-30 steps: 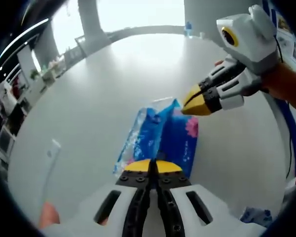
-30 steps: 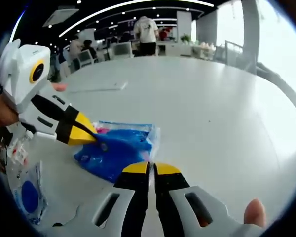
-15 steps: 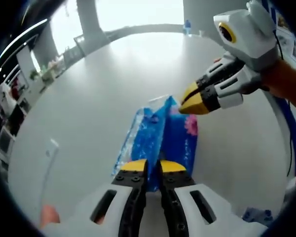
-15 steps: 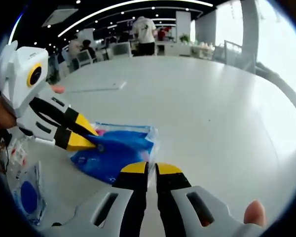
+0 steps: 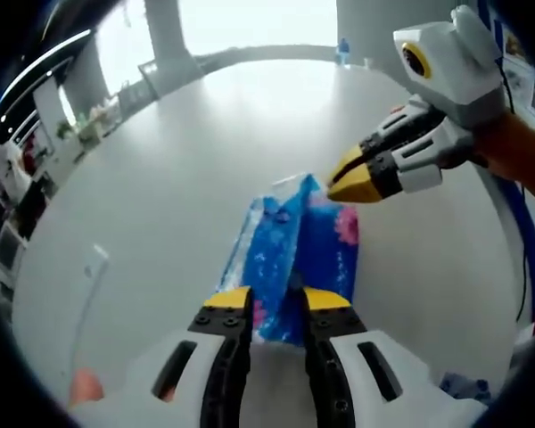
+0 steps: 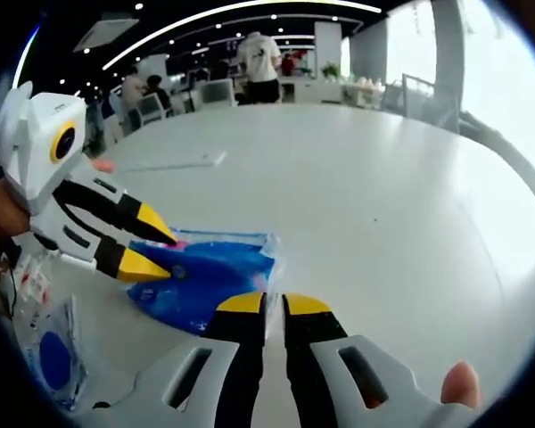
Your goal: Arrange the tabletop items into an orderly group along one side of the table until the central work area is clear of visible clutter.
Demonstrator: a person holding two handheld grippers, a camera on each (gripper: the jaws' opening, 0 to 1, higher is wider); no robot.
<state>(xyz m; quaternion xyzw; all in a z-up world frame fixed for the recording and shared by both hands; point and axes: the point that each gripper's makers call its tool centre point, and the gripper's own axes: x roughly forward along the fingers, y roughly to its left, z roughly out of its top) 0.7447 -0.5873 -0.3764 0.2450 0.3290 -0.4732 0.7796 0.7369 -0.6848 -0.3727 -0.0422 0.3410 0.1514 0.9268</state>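
While we are looking along both sets of jaws, these lines are what we are reading off.

Left gripper (image 5: 276, 303): we are seeing its yellow-tipped jaws standing apart with a clear gap, the near end of the blue packet (image 5: 294, 259) lying between them; whether the tips are touching the packet we cannot tell.

Right gripper (image 6: 274, 305): its jaws are standing almost together, only a thin slit showing, gripping nothing.

Blue packet: it is lying flat on the white table (image 5: 187, 169), near the person's edge, pink print showing on one side.

Left gripper view alone: it is showing the right gripper from the side, hovering over the packet's far end, and a small white card (image 5: 95, 264) lying well apart to the left.

Right gripper view alone: it is showing the left gripper's spread jaws over the packet, a clear packet with a blue disc (image 6: 52, 358) near the lower left, a flat white sheet (image 6: 174, 161) farther off, and people (image 6: 260, 62) standing behind the table.
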